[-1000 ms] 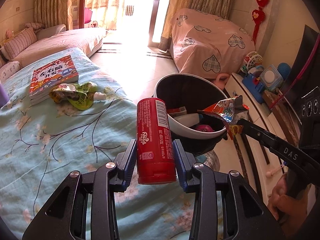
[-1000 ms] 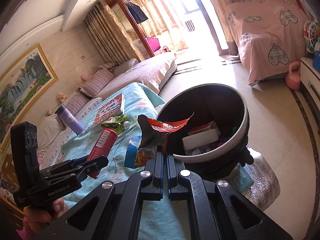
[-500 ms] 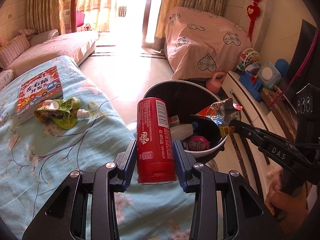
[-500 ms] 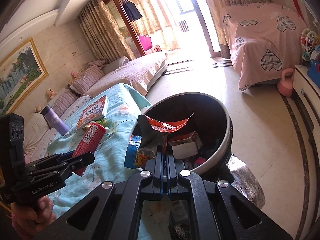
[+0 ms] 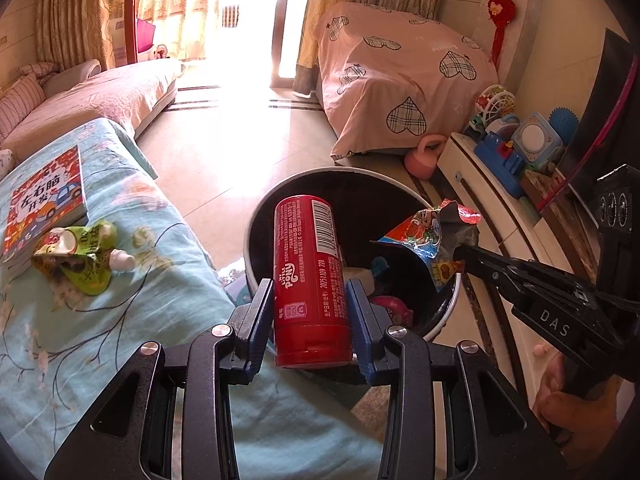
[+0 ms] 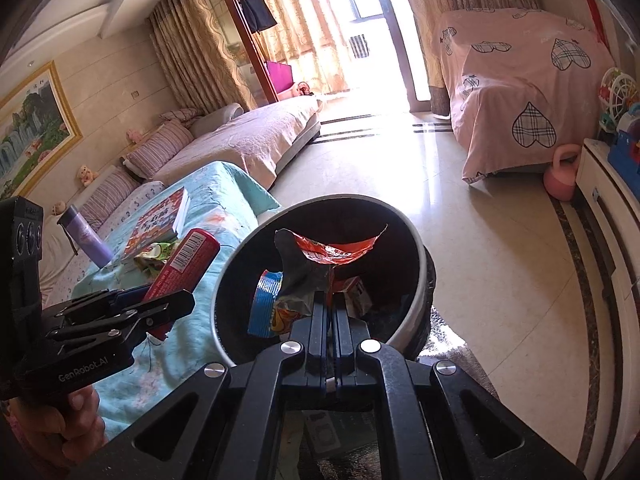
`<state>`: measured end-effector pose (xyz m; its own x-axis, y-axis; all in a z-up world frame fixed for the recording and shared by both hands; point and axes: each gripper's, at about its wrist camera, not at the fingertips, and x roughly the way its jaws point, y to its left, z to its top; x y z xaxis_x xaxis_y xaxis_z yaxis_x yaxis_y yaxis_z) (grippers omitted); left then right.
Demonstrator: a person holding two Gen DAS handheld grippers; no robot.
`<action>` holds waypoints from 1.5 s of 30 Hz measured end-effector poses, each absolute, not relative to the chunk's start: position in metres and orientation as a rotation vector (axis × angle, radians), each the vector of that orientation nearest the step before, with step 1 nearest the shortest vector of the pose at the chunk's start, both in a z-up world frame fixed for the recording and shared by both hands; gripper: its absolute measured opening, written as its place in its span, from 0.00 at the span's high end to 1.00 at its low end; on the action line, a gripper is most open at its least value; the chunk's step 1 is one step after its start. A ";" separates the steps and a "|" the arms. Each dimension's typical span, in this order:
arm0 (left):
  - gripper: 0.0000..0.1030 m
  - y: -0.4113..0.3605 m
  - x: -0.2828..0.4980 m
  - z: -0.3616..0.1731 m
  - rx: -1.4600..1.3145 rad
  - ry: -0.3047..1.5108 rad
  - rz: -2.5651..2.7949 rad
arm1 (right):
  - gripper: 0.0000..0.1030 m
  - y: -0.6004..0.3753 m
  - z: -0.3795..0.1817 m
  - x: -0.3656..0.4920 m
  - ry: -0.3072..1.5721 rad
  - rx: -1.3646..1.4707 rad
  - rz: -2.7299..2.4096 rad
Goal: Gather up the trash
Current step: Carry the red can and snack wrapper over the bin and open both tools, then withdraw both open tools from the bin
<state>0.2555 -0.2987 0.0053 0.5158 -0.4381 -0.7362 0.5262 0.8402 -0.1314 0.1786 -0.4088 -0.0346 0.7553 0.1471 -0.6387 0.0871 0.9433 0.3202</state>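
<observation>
While the left gripper (image 5: 309, 312) is clamping a smooth red cylindrical tube (image 5: 309, 276) between its blue pads, upright at the near rim of the round black bin (image 5: 280, 216), the right gripper (image 6: 331, 300) is pinching, jaws fully together, a crinkled foil snack wrapper (image 6: 316, 264) over the bin's mouth. Inside the bin a white carton (image 6: 358, 296) and something pink (image 5: 394, 308) are lying. A crumpled green pouch (image 5: 78, 256) is sitting on the floral turquoise bedspread (image 5: 120, 320) beside a glossy book (image 5: 44, 200).
</observation>
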 end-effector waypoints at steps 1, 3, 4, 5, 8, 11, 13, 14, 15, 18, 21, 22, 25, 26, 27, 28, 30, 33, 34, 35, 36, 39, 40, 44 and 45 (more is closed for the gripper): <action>0.66 -0.300 0.257 0.004 0.114 0.853 -0.583 | 0.98 -0.410 -0.035 0.180 0.720 0.343 0.033; 0.66 -0.302 0.259 0.003 0.116 0.857 -0.585 | 0.98 -0.412 -0.035 0.185 0.728 0.339 0.035; 0.66 -0.304 0.261 0.002 0.117 0.861 -0.586 | 0.98 -0.413 -0.035 0.187 0.734 0.337 0.037; 0.66 -0.305 0.263 0.000 0.118 0.867 -0.586 | 0.97 -0.413 -0.036 0.188 0.738 0.334 0.038; 0.66 -0.306 0.267 -0.002 0.106 0.881 -0.587 | 0.93 -0.413 -0.039 0.195 0.752 0.329 0.036; 0.65 -0.305 0.273 -0.004 0.084 0.898 -0.592 | 0.93 -0.414 -0.042 0.201 0.765 0.329 0.036; 0.56 -0.304 0.274 -0.005 0.083 0.908 -0.585 | 0.92 -0.416 -0.045 0.204 0.771 0.332 0.036; 0.46 -0.302 0.274 -0.005 0.074 0.908 -0.582 | 0.89 -0.418 -0.047 0.206 0.777 0.336 0.035; 0.42 -0.301 0.272 -0.003 0.065 0.902 -0.581 | 0.76 -0.420 -0.048 0.206 0.782 0.345 0.032; 0.40 -0.292 0.267 -0.001 0.045 0.889 -0.580 | 0.50 -0.423 -0.049 0.202 0.770 0.386 0.038; 0.40 -0.279 0.261 0.002 0.018 0.884 -0.575 | 0.49 -0.423 -0.047 0.195 0.755 0.405 0.041; 0.39 -0.274 0.259 0.003 0.013 0.879 -0.569 | 0.49 -0.421 -0.045 0.192 0.749 0.413 0.047; 0.39 -0.256 0.248 0.007 -0.002 0.860 -0.550 | 0.41 -0.414 -0.038 0.183 0.725 0.413 0.054; 0.38 -0.249 0.244 0.008 -0.011 0.853 -0.542 | 0.36 -0.412 -0.035 0.180 0.715 0.415 0.057; 0.38 -0.242 0.240 0.008 -0.020 0.848 -0.534 | 0.31 -0.409 -0.033 0.177 0.706 0.417 0.059; 0.37 -0.233 0.235 0.010 -0.031 0.842 -0.524 | 0.29 -0.406 -0.029 0.172 0.692 0.420 0.062; 0.35 -0.217 0.227 0.012 -0.056 0.833 -0.508 | 0.24 -0.399 -0.021 0.167 0.670 0.424 0.070; 0.34 -0.191 0.213 0.014 -0.096 0.821 -0.477 | 0.15 -0.383 -0.009 0.153 0.630 0.428 0.091; 0.34 -0.181 0.207 0.015 -0.109 0.813 -0.468 | 0.13 -0.378 -0.006 0.148 0.617 0.425 0.098; 0.34 -0.173 0.203 0.015 -0.114 0.805 -0.455 | 0.09 -0.371 -0.003 0.142 0.604 0.426 0.106; 0.34 -0.164 0.197 0.015 -0.119 0.799 -0.440 | 0.06 -0.364 0.000 0.135 0.589 0.429 0.117; 0.34 -0.140 0.182 0.012 -0.137 0.790 -0.406 | 0.02 -0.344 0.004 0.119 0.553 0.428 0.136; 0.34 -0.133 0.177 0.011 -0.140 0.786 -0.398 | 0.02 -0.336 0.005 0.114 0.549 0.425 0.142; 0.32 -0.109 0.152 0.008 -0.130 0.747 -0.342 | 0.01 -0.312 0.002 0.096 0.532 0.393 0.122; 0.31 -0.102 0.145 0.006 -0.140 0.740 -0.333 | 0.01 -0.305 0.000 0.090 0.520 0.381 0.121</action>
<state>0.1452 -0.1021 0.0061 0.6890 -0.3453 -0.6372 0.2475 0.9384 -0.2410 0.0902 -0.3054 0.0004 0.8627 0.2079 -0.4611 -0.0168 0.9229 0.3847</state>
